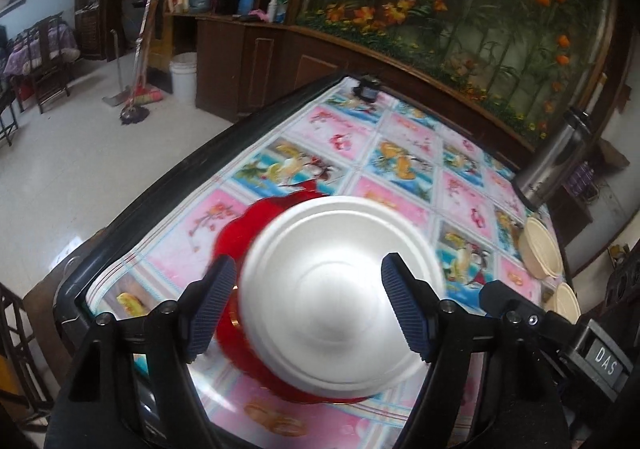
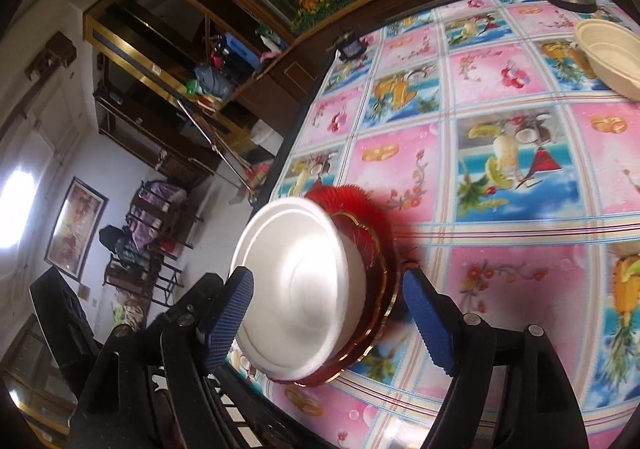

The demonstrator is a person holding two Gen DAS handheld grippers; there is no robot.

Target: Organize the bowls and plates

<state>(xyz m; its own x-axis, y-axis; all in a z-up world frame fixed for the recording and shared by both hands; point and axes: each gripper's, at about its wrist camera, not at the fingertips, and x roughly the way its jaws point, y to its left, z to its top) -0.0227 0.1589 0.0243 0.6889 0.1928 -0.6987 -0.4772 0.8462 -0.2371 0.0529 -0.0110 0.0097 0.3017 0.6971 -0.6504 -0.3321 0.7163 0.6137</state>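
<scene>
A white bowl [image 1: 340,297] sits on a red plate [image 1: 240,233] near the table's front left edge. My left gripper [image 1: 308,309] is open, its blue pads on either side of the bowl, not touching it. In the right wrist view the same white bowl [image 2: 296,289] rests on a stack of red, gold-rimmed plates [image 2: 372,289]. My right gripper [image 2: 332,321] is open, its fingers spread around bowl and plates without pressing on them. Two cream bowls [image 1: 540,249] stand at the right edge.
The table [image 1: 360,153] has a pink and blue fruit-pattern cloth. A steel thermos [image 1: 556,161] stands at the far right corner beside a cream bowl [image 2: 608,53]. A small dark object [image 1: 366,89] lies at the far edge. The floor drops off left.
</scene>
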